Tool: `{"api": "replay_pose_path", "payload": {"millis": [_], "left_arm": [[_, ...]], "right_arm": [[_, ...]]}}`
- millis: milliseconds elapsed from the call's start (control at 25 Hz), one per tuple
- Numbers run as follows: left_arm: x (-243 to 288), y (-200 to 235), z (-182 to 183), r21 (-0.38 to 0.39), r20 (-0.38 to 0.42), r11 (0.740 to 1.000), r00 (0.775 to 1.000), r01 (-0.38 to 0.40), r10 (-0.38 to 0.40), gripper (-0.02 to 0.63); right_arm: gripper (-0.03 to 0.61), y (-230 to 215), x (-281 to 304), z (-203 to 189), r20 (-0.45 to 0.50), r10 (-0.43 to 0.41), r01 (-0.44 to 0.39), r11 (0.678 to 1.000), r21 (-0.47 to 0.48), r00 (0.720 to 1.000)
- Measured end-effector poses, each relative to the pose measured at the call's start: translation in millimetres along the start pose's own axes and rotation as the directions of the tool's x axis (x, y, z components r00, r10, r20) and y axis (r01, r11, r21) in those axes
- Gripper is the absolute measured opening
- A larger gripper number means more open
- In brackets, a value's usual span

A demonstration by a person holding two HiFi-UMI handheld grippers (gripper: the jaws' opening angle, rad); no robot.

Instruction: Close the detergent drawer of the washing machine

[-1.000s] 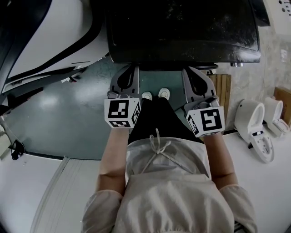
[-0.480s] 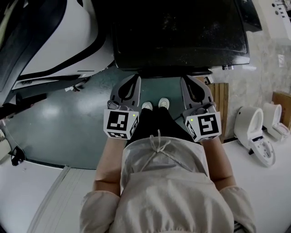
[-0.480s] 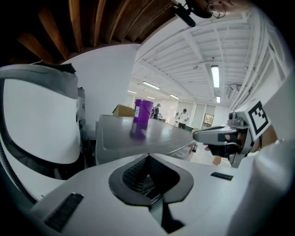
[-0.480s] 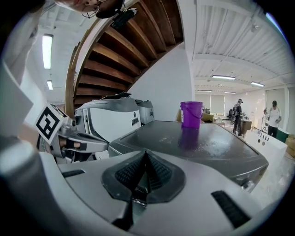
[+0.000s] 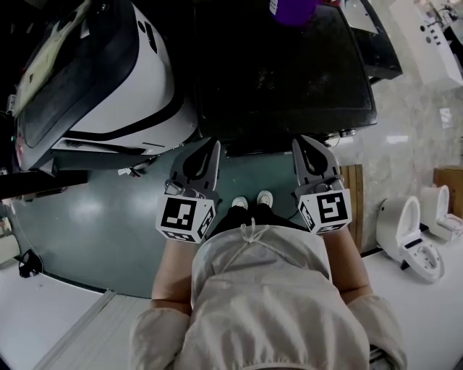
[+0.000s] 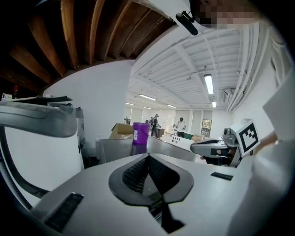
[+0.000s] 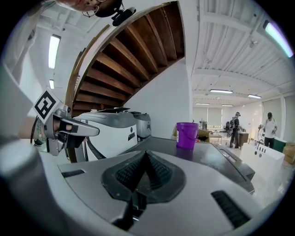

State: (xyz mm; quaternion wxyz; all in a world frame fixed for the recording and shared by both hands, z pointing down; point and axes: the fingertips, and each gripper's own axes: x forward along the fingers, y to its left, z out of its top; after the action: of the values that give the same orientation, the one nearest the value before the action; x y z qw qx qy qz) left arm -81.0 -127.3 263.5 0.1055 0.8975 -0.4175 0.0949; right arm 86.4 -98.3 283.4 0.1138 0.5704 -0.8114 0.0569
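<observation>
A dark, black-topped machine (image 5: 282, 72) stands straight ahead of me, with a purple bucket (image 5: 293, 9) on its far end. No detergent drawer can be made out in any view. My left gripper (image 5: 206, 153) and right gripper (image 5: 307, 150) are held side by side just short of the machine's near edge, above the green floor. Both are shut with nothing between the jaws. The left gripper (image 6: 148, 156) view looks along the dark top toward the bucket (image 6: 140, 132). In the right gripper (image 7: 146, 153) view the bucket (image 7: 186, 135) shows too.
A large white machine (image 5: 108, 79) with a dark curved lid stands to the left of the black one. White toilets (image 5: 405, 231) and a wooden slatted panel (image 5: 353, 195) are at the right. The person's shoes (image 5: 252, 200) rest on the green floor (image 5: 108, 209). People stand far off (image 7: 268, 124).
The head view has swung forward, bringing the bucket and more of the white machine into sight. Both grippers stay shut and have kept their places side by side before the machine.
</observation>
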Motion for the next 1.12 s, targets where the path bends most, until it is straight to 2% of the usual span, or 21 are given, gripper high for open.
{"api": "replay_pose_path", "payload": {"millis": [240, 480, 840, 1120], "left_arm": [[-19, 5, 50, 0.070, 0.060, 0.997, 0.998, -0.022, 0.018, 0.018], [-33, -11, 79, 0.140, 0.094, 0.990, 0.995, 0.007, -0.020, 0.018], [-45, -23, 104, 0.155, 0.125, 0.988, 0.991, 0.021, -0.040, 0.018], [-41, -23, 101, 0.156, 0.115, 0.988, 0.993, 0.014, -0.032, 0.018]], "right_arm": [[0.006, -3, -9, 45, 0.062, 0.020, -0.018, 0.999, -0.037, 0.998], [0.003, -2, -21, 77, 0.128, 0.059, -0.049, 0.996, -0.080, 0.990], [0.003, -3, -23, 75, 0.109, 0.054, -0.046, 0.996, -0.076, 0.993], [0.002, 3, -24, 77, 0.113, 0.087, -0.079, 0.994, -0.073, 0.990]]}}
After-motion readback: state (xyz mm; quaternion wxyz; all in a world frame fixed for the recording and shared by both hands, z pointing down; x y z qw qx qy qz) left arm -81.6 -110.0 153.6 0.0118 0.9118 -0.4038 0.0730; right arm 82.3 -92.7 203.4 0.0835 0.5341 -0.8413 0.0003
